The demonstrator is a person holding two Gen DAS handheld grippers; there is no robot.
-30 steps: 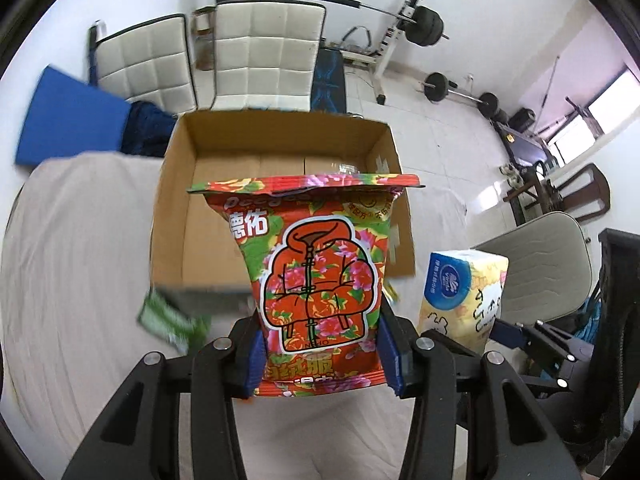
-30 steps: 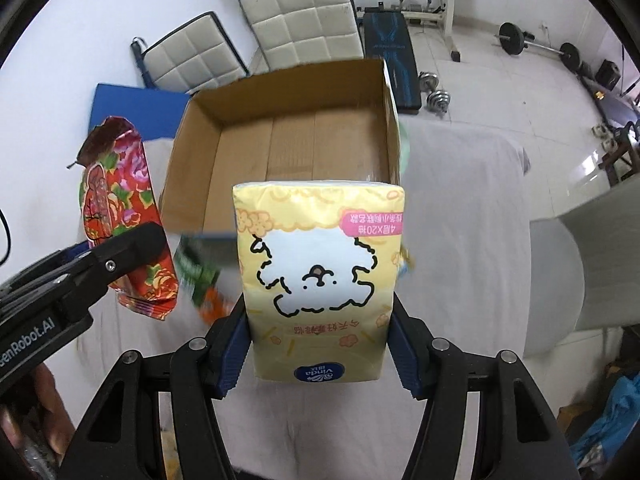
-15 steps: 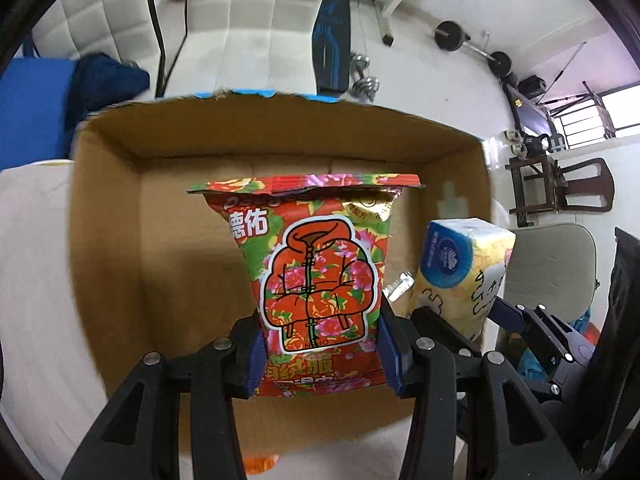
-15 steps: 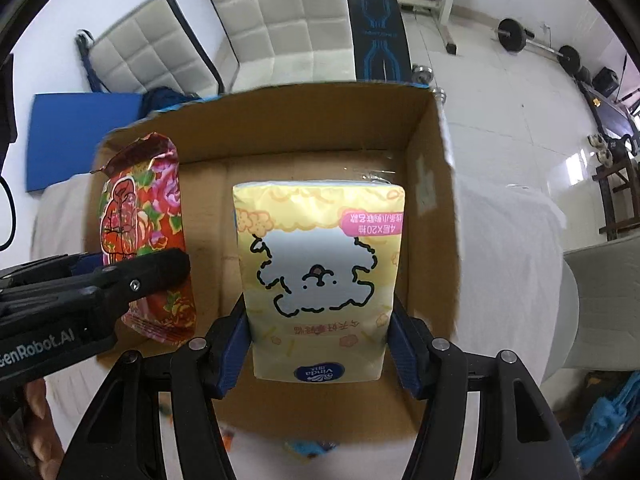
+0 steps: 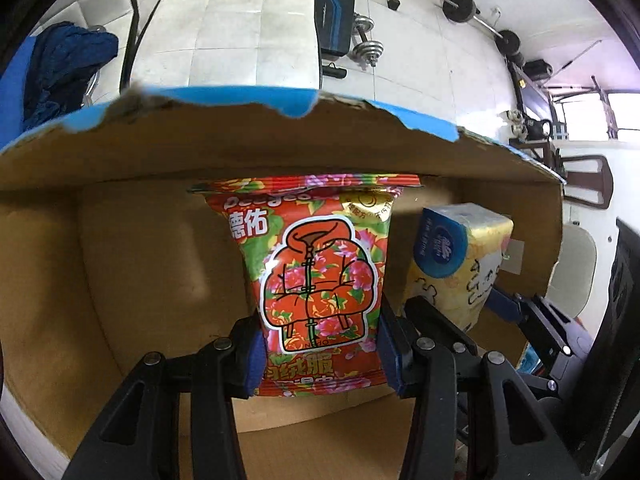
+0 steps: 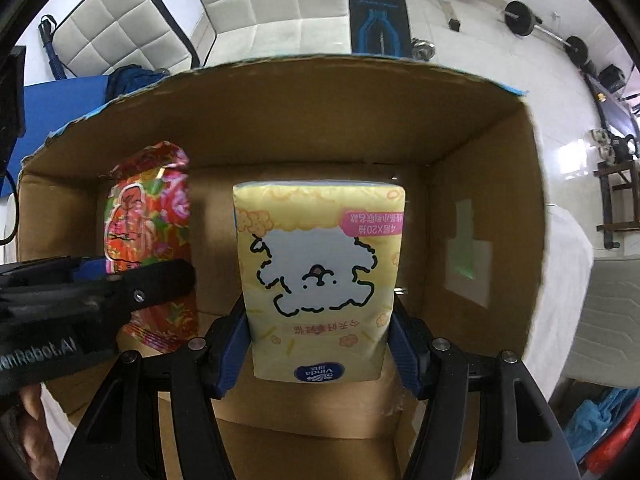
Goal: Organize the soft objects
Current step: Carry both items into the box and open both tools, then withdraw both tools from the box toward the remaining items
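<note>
My left gripper (image 5: 320, 354) is shut on a red floral snack bag (image 5: 316, 272) and holds it upright inside the open cardboard box (image 5: 248, 148). My right gripper (image 6: 318, 350) is shut on a yellow tissue pack (image 6: 320, 272) with a white dog drawing, also inside the box (image 6: 480, 160). The tissue pack shows to the right in the left wrist view (image 5: 460, 264). The snack bag (image 6: 148, 224) and the left gripper's finger (image 6: 152, 284) show to the left in the right wrist view.
The box has a torn blue-edged far wall. White padded chairs (image 6: 264, 4), a blue mat (image 6: 60, 96), dark blue cloth (image 5: 64, 64) and weight equipment (image 5: 368, 48) lie beyond it. A grey chair (image 6: 612, 320) stands at the right.
Both grippers have moved forward and down with their loads, from above the box's near edge to deep inside the box. The box walls now fill both views.
</note>
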